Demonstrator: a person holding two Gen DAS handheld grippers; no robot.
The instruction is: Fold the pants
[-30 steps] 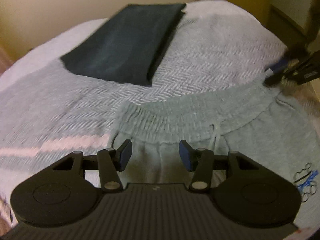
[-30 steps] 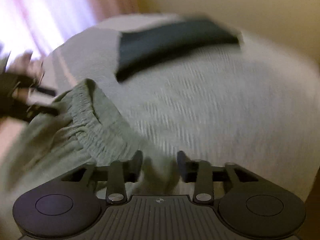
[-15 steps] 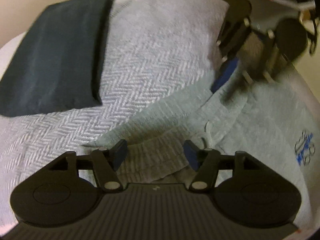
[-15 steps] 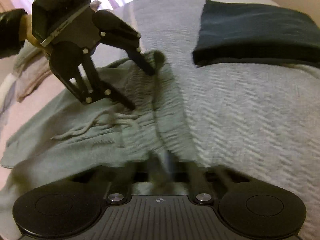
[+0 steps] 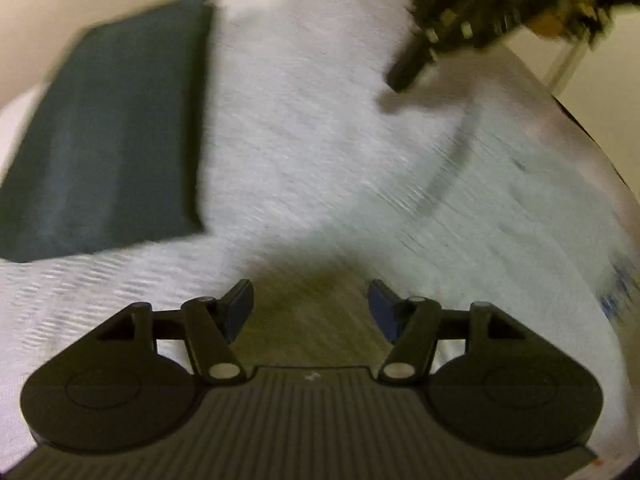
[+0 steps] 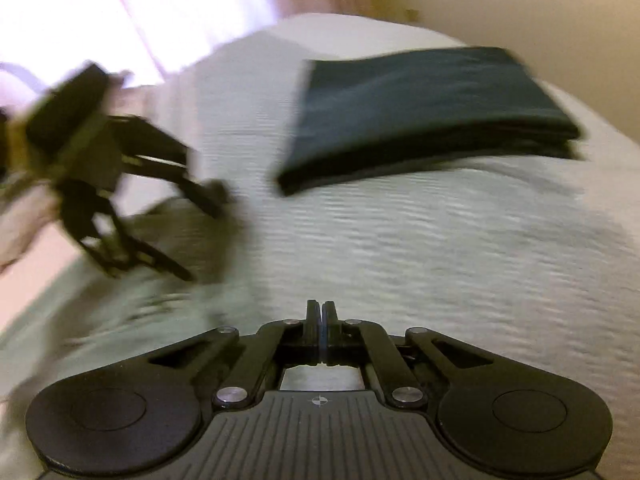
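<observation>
Left black two-finger gripper held low, jaws spread wide, blue-padded fingertips well apart and tilted slightly outward, linkage bars splayed to either side of the ribbed grey body. Seen again from the right wrist view at the left edge, blurred, fingers parted and angled down to the right. Right black two-finger gripper pressed together, fingertips meeting in a thin upright line, linkage arms drawn in toward the centre. From the left wrist view, only a blurred dark finger reaching down from the upper right corner; state not readable there.
</observation>
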